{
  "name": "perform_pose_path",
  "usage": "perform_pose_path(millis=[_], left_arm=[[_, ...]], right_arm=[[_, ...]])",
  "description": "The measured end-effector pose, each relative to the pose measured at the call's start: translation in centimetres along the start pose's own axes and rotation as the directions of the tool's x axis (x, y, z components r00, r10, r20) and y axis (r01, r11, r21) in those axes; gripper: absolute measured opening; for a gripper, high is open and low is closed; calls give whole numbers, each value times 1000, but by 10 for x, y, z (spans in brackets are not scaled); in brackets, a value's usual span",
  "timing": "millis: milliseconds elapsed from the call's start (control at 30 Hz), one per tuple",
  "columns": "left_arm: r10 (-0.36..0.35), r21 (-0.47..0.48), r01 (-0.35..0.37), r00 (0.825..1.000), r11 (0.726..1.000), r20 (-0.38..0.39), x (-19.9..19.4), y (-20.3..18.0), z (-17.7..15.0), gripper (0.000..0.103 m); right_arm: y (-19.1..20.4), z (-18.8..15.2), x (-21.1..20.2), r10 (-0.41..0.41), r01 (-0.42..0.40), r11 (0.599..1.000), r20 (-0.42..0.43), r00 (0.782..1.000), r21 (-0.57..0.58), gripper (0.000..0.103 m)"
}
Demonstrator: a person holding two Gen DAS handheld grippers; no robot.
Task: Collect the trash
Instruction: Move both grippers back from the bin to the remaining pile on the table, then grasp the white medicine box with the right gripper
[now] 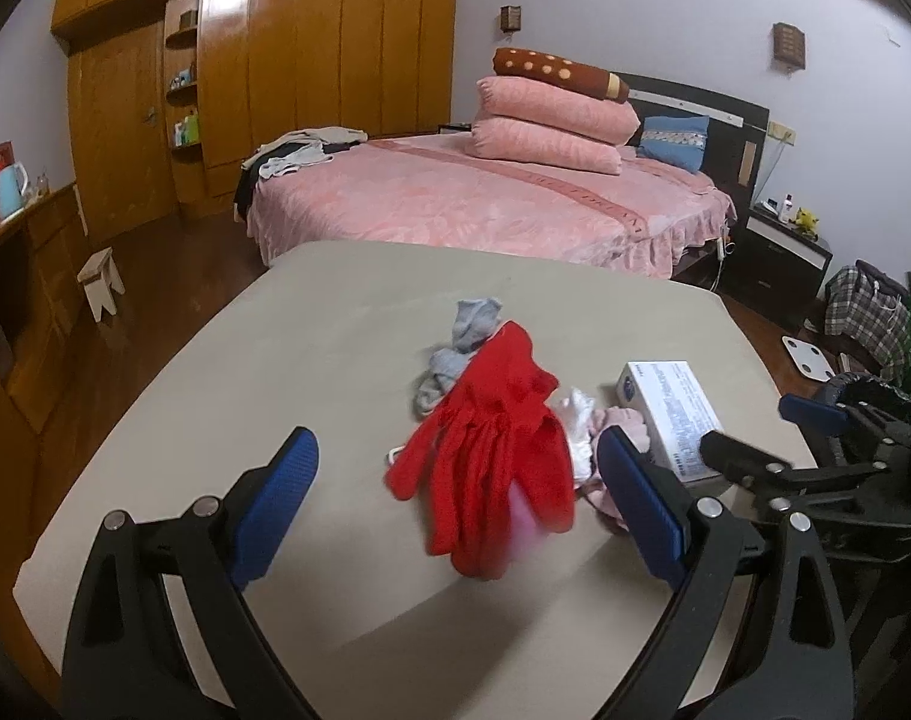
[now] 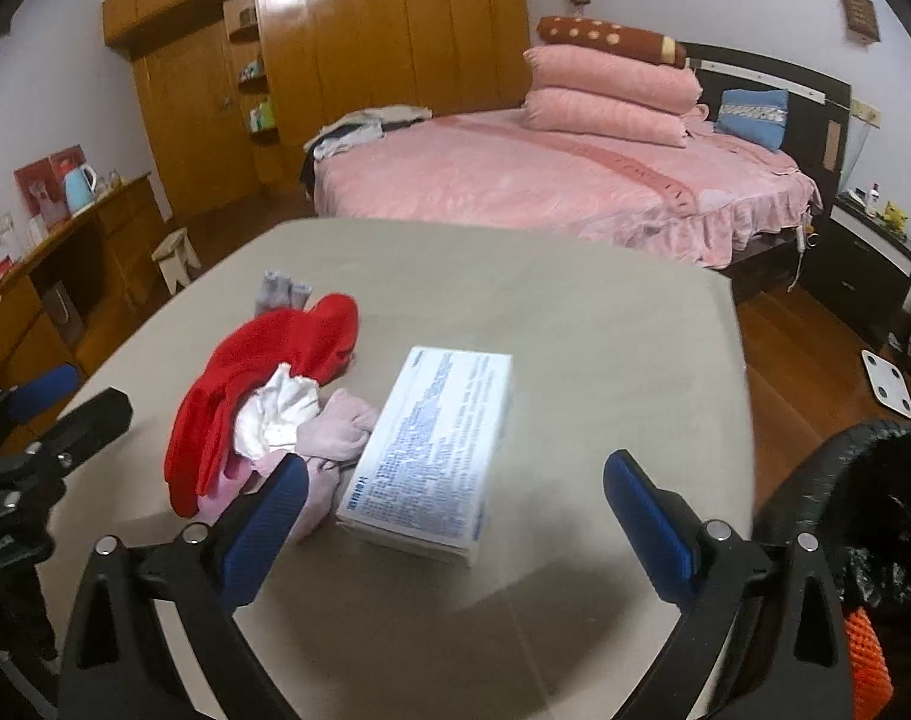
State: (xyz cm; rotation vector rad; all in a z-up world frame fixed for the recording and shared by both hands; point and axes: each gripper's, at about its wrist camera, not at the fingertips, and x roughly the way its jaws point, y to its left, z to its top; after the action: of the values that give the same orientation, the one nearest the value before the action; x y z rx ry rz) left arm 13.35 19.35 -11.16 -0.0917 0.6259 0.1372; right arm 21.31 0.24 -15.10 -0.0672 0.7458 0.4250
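1. Right wrist view: white printed box (image 2: 431,456) sits on the beige table (image 2: 575,330), untouched, between the spread-wide, empty right gripper (image 2: 455,510) fingers.
2. Left gripper (image 1: 455,498) is also gaping and empty over the red glove (image 1: 491,444).
3. Black-lined bin (image 2: 875,510) waits off the table's right edge, so I'd say nothing's collected yet.

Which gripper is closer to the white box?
Right. The right gripper is open with the white box just ahead between its fingers; the left gripper faces the red cloth, box off to its right.

The left tool (image 1: 458,480) is held wide open over the worktop (image 1: 311,324), framing a red glove (image 1: 497,438). Grey socks (image 1: 455,354) lie behind the glove, a white box (image 1: 671,414) right of it.
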Motion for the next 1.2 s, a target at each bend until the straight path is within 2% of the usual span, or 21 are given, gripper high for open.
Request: perform_pose_path(millis=[233,433,667,767,1033,1200], left_arm=[[-2,-12,2,1000,1000,-11,5,4,-2,91],[-11,-13,11,1000,1000,-23,9,3,-6,91],[-12,-23,12,1000,1000,-28,14,1,-7,91],[-9,-27,9,1000,1000,-25,14,2,-6,91],[-18,-28,17,1000,999,-22,14,-2,-5,91],[-35,-20,35,999,999,-16,13,-12,-3,90]], right_arm=[[5,-6,19,-31,28,999,-66,997,-40,97],[-18,-12,13,-92,92,996,-71,993,-12,97],[-23,-4,18,-43,44,999,-49,998,16,95],[-18,-1,25,-44,44,999,-57,997,3,89],[-12,1,47,-9,8,1000,-133,991,-8,56],[-17,-2,40,-6,9,1000,-130,992,21,55]])
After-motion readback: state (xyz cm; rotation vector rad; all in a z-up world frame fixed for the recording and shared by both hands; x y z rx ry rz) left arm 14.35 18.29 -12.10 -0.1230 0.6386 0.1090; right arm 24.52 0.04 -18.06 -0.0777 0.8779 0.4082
